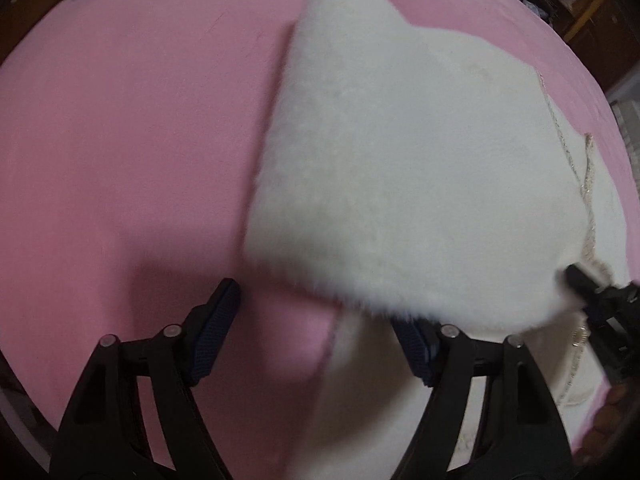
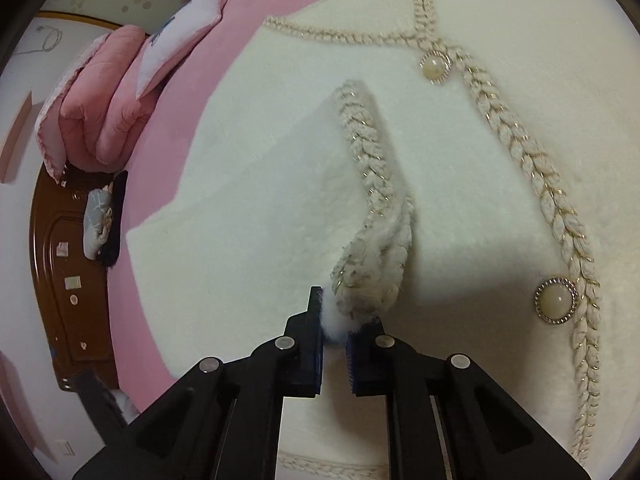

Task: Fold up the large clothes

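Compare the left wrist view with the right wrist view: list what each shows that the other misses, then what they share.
Only the left wrist view shows the left gripper, jaws wide apart and holding nothing, over the pink bedsheet, with the lifted fluffy panel seen from its plain side.

Only the right wrist view shows the pearl buttons, the folded pink quilt, the pillow and the wooden headboard.

Both show the white fluffy jacket with braided trim, the sheet, and the right gripper pinching the trimmed edge.
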`<state>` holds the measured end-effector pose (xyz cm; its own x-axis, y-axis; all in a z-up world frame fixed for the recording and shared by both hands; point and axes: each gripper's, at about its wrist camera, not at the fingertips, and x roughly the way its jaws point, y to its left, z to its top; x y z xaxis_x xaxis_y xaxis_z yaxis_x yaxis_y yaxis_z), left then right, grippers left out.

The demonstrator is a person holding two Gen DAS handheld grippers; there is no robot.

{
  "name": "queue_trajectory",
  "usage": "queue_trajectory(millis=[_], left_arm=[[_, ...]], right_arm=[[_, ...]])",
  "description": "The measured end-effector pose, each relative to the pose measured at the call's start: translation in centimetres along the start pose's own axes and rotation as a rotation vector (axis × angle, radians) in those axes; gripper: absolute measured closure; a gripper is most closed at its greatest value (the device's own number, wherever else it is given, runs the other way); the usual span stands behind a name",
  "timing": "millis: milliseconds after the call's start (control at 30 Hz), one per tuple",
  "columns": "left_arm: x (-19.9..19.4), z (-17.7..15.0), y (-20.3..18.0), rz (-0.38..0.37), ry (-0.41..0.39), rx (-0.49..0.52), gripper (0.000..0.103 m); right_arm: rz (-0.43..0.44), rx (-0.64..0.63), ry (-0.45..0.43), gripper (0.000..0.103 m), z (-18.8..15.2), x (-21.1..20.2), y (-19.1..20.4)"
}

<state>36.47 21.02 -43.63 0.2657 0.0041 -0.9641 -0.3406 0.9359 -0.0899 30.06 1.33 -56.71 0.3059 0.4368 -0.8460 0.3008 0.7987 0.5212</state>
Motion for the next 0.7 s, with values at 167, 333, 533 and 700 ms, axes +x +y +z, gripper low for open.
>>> queue_trajectory(millis=[167, 333, 533, 700], left_arm=[[1.4, 1.4, -2.2, 0.026, -0.057, 0.124, 0.058], [3.0, 2.8, -1.9, -0.002, -0.049, 0.082, 0.077], [3.9, 3.9, -1.9, 0.068, -0.067, 0.039, 0.082], [5.3, 4.3, -1.1, 0.082, -0.052, 0.013, 0.086]], right_arm=[[0.018, -0.087, -0.152, 0.095, 2.5, -4.5, 3.2], [-0.025, -0.129, -0.327, 0.095, 6.4, -10.5, 4.1], [-0.097, -0.076, -0.398, 0.095, 8.5, -14.5, 0.4], [-0.121, 0.092, -0.295, 0.095, 7.6, -11.8, -5.7]])
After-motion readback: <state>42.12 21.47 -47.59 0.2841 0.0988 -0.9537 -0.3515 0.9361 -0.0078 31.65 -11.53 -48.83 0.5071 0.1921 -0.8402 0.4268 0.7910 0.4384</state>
